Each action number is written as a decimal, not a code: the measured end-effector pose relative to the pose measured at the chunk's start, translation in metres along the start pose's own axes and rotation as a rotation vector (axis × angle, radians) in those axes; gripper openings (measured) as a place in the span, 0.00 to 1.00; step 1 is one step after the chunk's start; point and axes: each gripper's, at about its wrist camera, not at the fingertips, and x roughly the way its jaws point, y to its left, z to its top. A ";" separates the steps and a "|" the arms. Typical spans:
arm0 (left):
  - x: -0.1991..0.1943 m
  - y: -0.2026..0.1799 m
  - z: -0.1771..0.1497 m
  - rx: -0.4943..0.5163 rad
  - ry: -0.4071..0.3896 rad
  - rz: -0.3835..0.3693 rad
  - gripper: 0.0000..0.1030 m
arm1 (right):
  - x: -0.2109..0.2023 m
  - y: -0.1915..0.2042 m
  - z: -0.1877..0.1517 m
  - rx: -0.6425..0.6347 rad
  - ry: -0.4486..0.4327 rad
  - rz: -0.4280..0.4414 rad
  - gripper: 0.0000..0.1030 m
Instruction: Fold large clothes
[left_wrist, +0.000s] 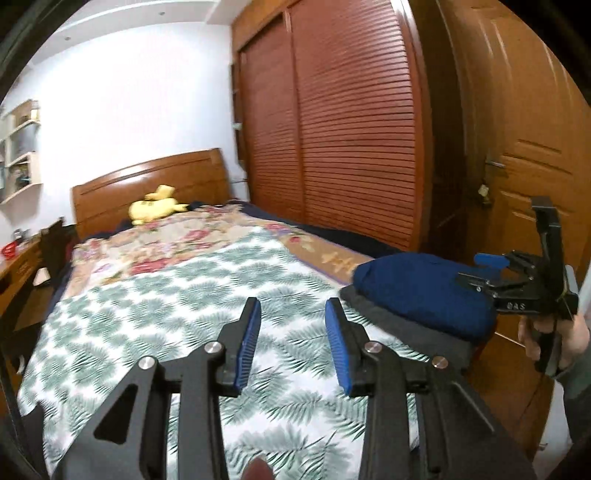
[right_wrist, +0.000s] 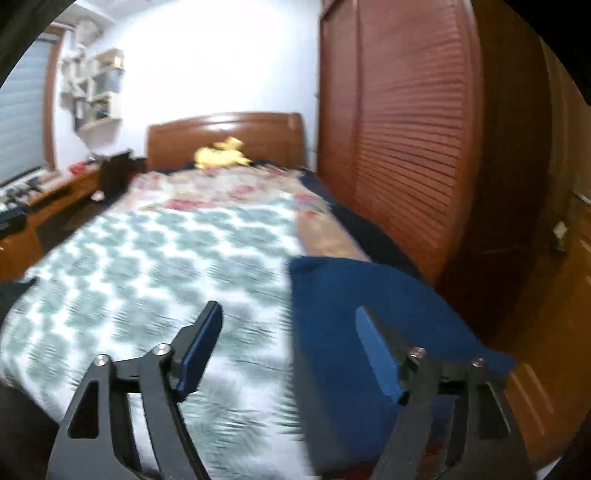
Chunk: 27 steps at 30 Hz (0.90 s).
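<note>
A folded navy garment (left_wrist: 417, 291) lies on top of a grey garment (left_wrist: 406, 332) at the right edge of the bed. My left gripper (left_wrist: 293, 321) hovers over the leaf-patterned sheet (left_wrist: 166, 302), left of the pile, open with nothing between its blue pads. My right gripper (left_wrist: 476, 273), held by a hand (left_wrist: 535, 332), points at the navy garment's right end. In the blurred right wrist view that gripper (right_wrist: 290, 332) stands wide open. Its right finger (right_wrist: 376, 350) is over the navy garment (right_wrist: 332, 295), its left finger (right_wrist: 203, 339) over the sheet, and neither pad presses on the cloth.
A floral blanket (left_wrist: 155, 247) covers the far half of the bed, with a yellow plush toy (left_wrist: 155, 208) by the wooden headboard (left_wrist: 166, 177). A slatted wardrobe (left_wrist: 351, 129) and a wooden door (left_wrist: 524, 147) stand close on the right. A desk (left_wrist: 18, 266) stands left of the bed.
</note>
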 end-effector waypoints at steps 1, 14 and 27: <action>-0.013 0.006 -0.007 -0.007 -0.006 0.032 0.34 | -0.002 0.016 0.000 0.000 -0.013 0.018 0.83; -0.099 0.076 -0.112 -0.154 0.009 0.238 0.35 | -0.033 0.189 -0.038 0.002 -0.127 0.263 0.86; -0.123 0.113 -0.182 -0.254 0.037 0.367 0.35 | -0.041 0.259 -0.075 -0.058 -0.115 0.347 0.86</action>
